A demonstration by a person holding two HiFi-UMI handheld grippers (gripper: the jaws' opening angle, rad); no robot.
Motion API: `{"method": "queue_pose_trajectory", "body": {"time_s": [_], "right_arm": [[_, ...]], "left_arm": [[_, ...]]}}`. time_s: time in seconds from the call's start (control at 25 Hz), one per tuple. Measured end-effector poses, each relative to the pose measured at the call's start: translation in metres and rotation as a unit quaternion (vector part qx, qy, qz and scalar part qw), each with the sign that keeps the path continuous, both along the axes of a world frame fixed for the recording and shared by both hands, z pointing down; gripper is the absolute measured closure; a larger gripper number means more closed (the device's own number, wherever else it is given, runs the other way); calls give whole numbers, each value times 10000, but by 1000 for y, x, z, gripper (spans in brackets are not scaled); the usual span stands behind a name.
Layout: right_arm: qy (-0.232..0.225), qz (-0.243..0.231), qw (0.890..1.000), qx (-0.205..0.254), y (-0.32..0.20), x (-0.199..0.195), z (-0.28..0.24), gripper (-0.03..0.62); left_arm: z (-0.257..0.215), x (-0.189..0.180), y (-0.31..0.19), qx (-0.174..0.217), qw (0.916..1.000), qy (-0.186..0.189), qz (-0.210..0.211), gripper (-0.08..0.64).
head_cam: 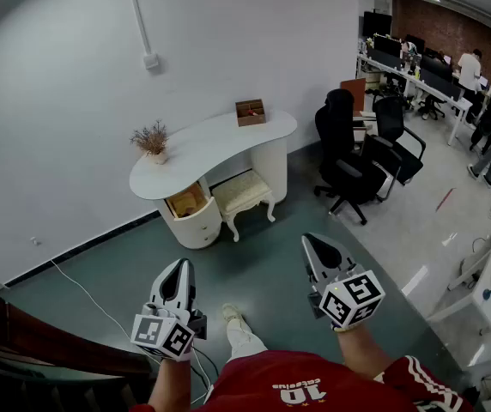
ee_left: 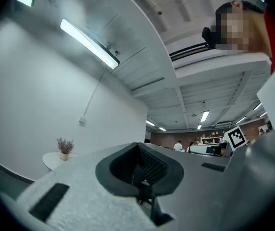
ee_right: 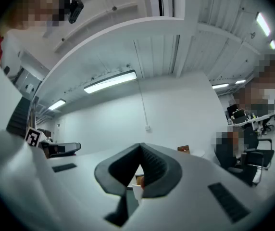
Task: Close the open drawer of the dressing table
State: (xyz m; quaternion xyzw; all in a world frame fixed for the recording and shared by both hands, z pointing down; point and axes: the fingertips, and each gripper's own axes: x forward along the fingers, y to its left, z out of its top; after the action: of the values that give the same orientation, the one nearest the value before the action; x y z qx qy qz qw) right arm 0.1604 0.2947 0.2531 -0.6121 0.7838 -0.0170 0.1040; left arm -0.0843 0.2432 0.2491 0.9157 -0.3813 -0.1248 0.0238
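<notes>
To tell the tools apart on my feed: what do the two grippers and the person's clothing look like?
Both the left gripper and the right gripper are pale grey tapered shells with black ribbed pads, each carrying a white cube printed with black square markers. The person wears a red top with white lettering and a white-striped sleeve.

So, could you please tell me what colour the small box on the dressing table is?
The box is brown, best seen in the head view.
</notes>
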Motion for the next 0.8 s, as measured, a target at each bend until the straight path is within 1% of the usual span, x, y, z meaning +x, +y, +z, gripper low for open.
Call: {"method": "queue_pose_trajectory", "body": {"time_s": [0.32, 0.56, 0.64, 0.72, 0.8], "right_arm": [[-28, -54, 10000, -14, -4, 4, 3, 589], [23, -186, 9998, -28, -4, -1, 8, 589], [-48, -295, 9996, -14, -5, -4, 8, 589], [-210, -403, 9990, -17, -7, -5, 9, 588], [-267, -433, 9987, -46, -9, -6, 11, 588]], "left_arm": [[5, 8, -5, 24, 9999, -94, 42, 568], [2, 12, -5, -41, 9999, -97, 13, 568], [1, 12, -7, -46, 9999, -96, -2, 568], [3, 12, -9, -67, 9999, -109, -7, 568], [5, 11, -10, -103, 9999, -132, -14, 568]]}}
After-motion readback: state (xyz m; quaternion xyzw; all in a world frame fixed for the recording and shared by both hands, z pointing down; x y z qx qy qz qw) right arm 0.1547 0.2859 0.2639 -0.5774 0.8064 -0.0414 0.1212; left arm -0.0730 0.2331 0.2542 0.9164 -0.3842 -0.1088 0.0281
